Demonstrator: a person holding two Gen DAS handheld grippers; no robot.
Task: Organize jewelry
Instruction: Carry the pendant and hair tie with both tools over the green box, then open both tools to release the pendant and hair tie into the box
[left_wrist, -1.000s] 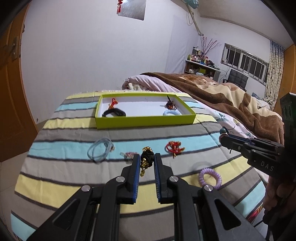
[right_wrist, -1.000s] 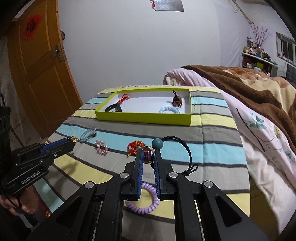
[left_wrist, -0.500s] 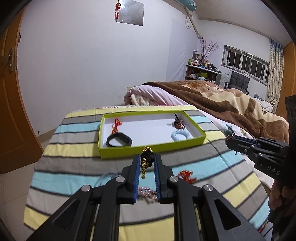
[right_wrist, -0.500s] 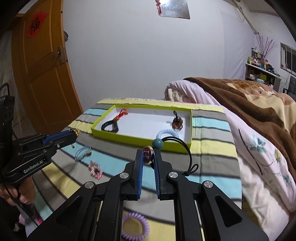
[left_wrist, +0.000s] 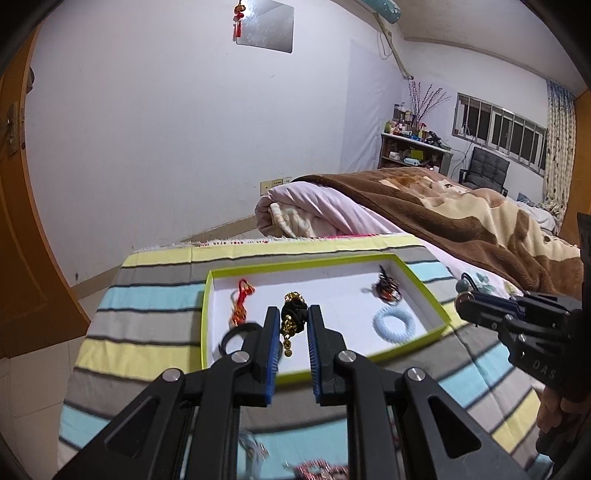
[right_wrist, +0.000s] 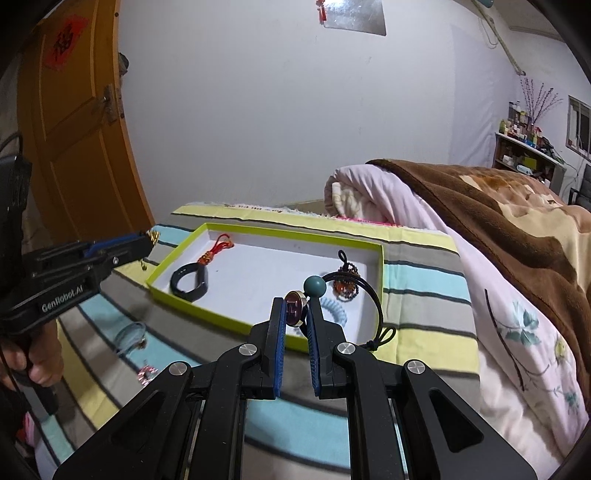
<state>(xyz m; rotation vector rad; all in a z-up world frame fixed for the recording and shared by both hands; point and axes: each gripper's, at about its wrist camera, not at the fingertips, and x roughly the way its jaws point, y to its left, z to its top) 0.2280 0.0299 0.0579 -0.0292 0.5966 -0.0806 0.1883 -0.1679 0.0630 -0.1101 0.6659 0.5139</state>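
Note:
A lime-green tray (left_wrist: 428, 291) (right_wrist: 266, 232) with a white floor lies on the striped cloth. In it are a red knot charm (left_wrist: 242, 295), a black band (right_wrist: 190, 280), a dark beaded charm (left_wrist: 386, 288) and a pale blue coil tie (left_wrist: 393, 325). My left gripper (left_wrist: 291, 317) is shut on a black hair tie with gold beads (left_wrist: 291, 321), held above the tray's near side. My right gripper (right_wrist: 295, 308) is shut on a round dark-red pendant (right_wrist: 294, 306) on a black cord with a teal bead (right_wrist: 314, 286), above the tray's near right corner.
On the striped cloth (right_wrist: 417, 284) near the tray lie a clear blue ring (right_wrist: 129, 332) and a small pink beaded piece (right_wrist: 147, 372). A bed with a brown blanket (left_wrist: 461, 218) lies to the right. An orange door (right_wrist: 74, 122) stands at the left.
Both grippers have risen and moved forward from the cloth to above the tray, each carrying its piece. The purple coil tie has dropped out of view.

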